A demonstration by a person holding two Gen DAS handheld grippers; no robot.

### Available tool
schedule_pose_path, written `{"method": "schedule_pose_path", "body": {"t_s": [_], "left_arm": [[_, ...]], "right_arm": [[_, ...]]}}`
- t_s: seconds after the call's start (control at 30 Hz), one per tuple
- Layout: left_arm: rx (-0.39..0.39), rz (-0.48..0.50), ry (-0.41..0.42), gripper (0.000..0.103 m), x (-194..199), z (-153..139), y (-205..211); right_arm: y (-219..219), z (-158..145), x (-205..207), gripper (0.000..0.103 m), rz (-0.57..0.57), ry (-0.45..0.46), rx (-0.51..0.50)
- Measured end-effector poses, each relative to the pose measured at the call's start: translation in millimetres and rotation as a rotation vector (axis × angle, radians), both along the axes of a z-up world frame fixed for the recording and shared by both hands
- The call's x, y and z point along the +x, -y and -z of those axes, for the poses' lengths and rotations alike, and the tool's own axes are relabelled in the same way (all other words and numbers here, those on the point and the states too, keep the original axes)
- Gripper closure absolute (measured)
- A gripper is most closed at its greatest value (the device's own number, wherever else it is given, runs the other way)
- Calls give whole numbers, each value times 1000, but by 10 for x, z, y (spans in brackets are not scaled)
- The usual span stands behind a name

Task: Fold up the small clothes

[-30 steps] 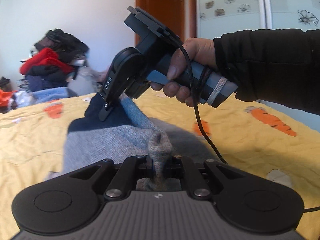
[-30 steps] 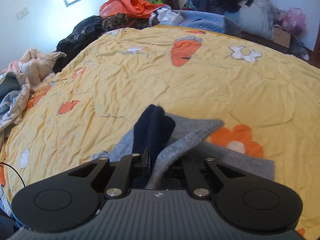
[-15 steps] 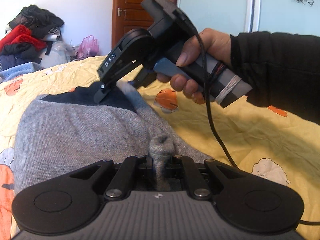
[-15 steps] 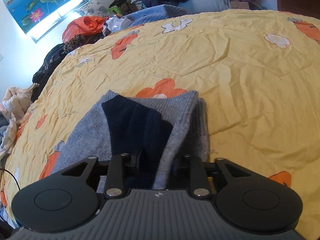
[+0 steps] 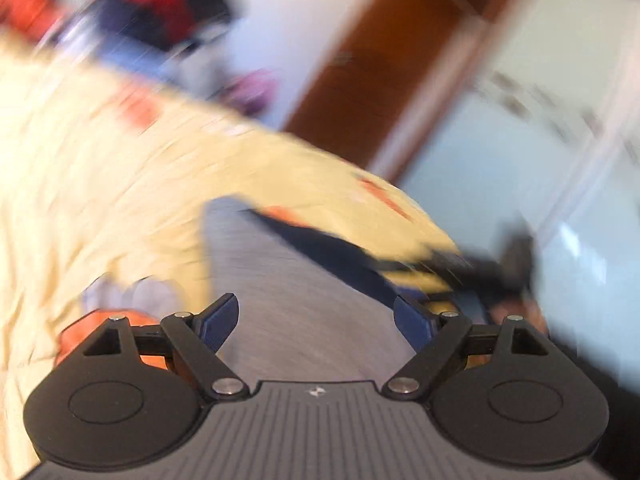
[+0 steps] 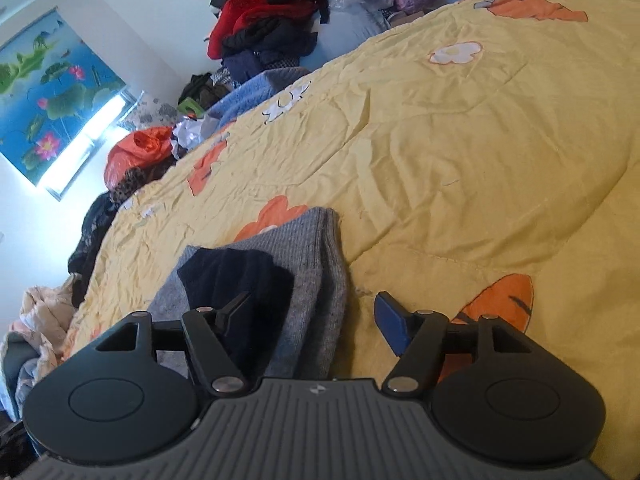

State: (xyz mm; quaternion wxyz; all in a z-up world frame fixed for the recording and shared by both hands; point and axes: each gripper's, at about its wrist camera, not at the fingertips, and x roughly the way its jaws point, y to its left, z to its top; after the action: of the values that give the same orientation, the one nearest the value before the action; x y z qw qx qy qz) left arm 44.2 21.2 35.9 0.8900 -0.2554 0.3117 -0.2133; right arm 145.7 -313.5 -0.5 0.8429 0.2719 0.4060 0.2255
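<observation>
- Left wrist view: the left gripper (image 5: 316, 320) has just been opening; its jaws now stand wide apart, with nothing pinched between them. A second ago they were clamped on a bunched fold of the grey sweater (image 5: 280, 280); that fold is now let go, and the cloth lies flat on the bed (image 5: 100, 200) below and ahead of the fingers.
- The picture is heavily blurred and tilted, so the hand is swinging fast. A dark blue band (image 5: 332, 256) crosses the grey knit, as far as the blur allows.
- At the right edge a dark smear may be the other tool and the person's hand; too blurred to say.
- Right wrist view: the right gripper (image 6: 316, 320) has also just been opening. Its jaws stand well apart, the pads pressing on nothing. The sweater (image 6: 316, 280) lies folded on the yellow bedspread (image 6: 480, 160), its dark blue part (image 6: 240, 276) on top, beside the left finger, where earlier it was clamped.
- A clothes pile (image 6: 264, 28) sits beyond the bed's far edge.
- Judgement: with both grips released and the garment lying doubled over, this fold looks laid down. What likely remains is smoothing, one more fold, or fetching another piece.
</observation>
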Motion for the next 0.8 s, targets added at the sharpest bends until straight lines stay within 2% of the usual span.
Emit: {"method": "schedule_pose_path", "body": {"t_s": [0.07,0.1,0.2,0.3,0.33,0.37,0.4,0.47,0.6,0.7,0.8], "left_arm": [[-130,-44,-105,18,307,179,-230],[-171,-53,-139,18,425,258,-279],[-202,-38,-229,19,713,434,-233],[-173,-7,-205,22,837,430,-115],[-161,-4,-211,31,879,428,-87],[-130,-2,-233,68,927,453,-42],[-91,0,-262,81,965,509,-4],[-82,-1,-254,84,981,541,3],[2,18,-209,87,898,394,-29],[-1,25,-191,87,908,260,-169],[22,-8,-152,87,922,106,-346]], "right_arm": [[-4,55,-22,32,-2,-9,57],[-29,60,-46,32,-3,-3,66],[-83,78,-36,32,-9,-2,82],[-172,59,-22,33,-17,2,60],[-223,42,-28,48,-15,7,18],[-279,39,-42,61,-30,9,-38],[-352,25,-68,73,-42,25,-72],[-434,-29,-118,76,-46,57,-98],[-517,-161,-148,78,-49,95,-85],[-634,-272,-126,79,-52,126,-60],[-797,-349,-58,79,-72,151,-13]]}}
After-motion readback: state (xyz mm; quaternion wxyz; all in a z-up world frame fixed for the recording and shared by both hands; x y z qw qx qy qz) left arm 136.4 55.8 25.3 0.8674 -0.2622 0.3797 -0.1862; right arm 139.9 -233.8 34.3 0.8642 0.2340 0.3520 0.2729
